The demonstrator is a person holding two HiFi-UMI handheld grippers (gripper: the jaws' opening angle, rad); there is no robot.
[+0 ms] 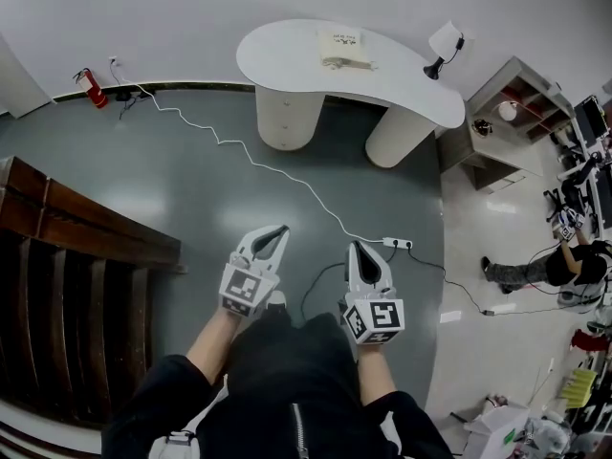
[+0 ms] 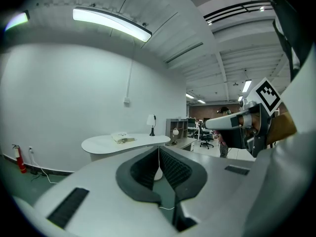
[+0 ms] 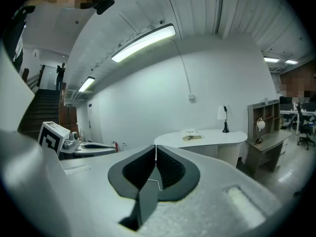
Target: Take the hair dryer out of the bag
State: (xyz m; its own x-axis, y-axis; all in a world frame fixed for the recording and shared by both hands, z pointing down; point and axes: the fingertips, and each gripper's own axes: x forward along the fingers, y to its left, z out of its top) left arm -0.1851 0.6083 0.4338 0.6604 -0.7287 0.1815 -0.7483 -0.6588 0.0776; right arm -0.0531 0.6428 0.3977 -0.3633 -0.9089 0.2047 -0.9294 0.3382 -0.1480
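Grey floor [image 1: 191,189], white table [image 1: 287,51] ahead; bag [image 1: 342,48] likely soft, pinch edge; left gripper [image 1: 277,230], right gripper [image 1: 356,249] clenched, empty.

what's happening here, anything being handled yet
A person holds a tool in each hand, out over the grey floor. The left tool and the right tool are both shut and empty. They point toward the white table, where what looks like a pale bag lies near a lamp. Nothing on it is being touched.
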